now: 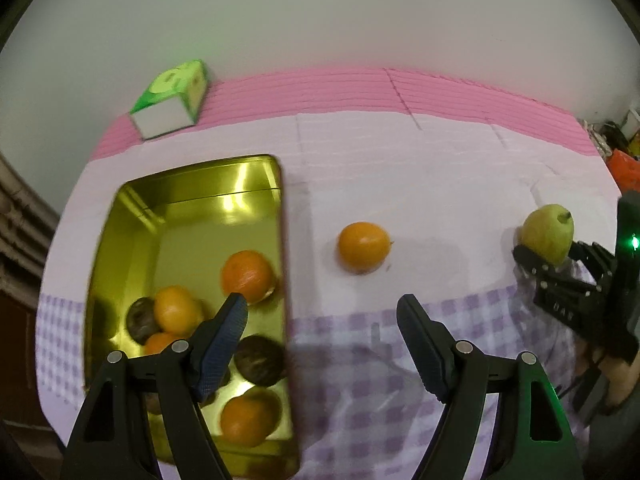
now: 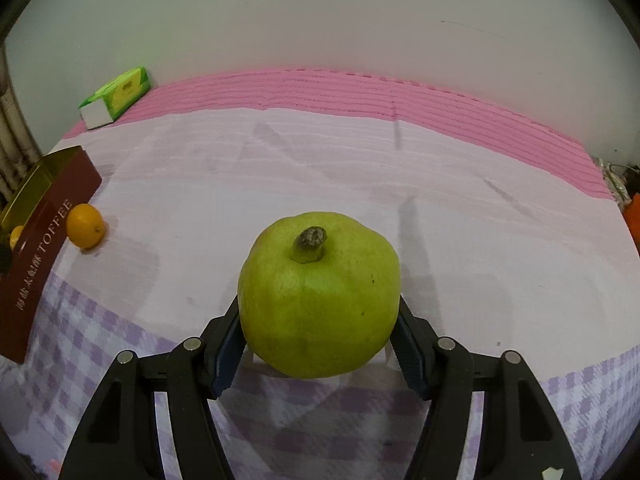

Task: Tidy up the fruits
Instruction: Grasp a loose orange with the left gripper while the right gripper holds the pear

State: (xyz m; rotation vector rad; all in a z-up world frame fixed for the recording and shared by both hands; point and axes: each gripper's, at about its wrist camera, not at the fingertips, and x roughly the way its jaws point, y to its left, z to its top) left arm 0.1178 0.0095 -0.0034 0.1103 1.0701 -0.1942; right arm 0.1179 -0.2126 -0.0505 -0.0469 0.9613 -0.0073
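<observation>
A gold tin (image 1: 224, 184) lies on the left of the table and holds several oranges (image 1: 247, 276) and dark round fruits (image 1: 260, 360). My left gripper (image 1: 322, 308) is open with nothing between its fingers, its left finger over the tin's right side. One loose orange (image 1: 363, 246) (image 2: 85, 225) rests on the cloth beyond the fingertips, just right of the tin (image 2: 44, 216). My right gripper (image 2: 318, 316) (image 1: 548, 260) is shut on a large green pear-like fruit (image 2: 320, 300) (image 1: 548, 232), stem end up and facing away, both pads pressing its sides.
A green and white box (image 1: 172, 100) (image 2: 116, 96) sits at the back left on the pink mat (image 2: 360, 92). The table (image 2: 280, 168) has a pale cover and a lilac checked cloth near me. Clutter shows past the right edge (image 1: 624, 152).
</observation>
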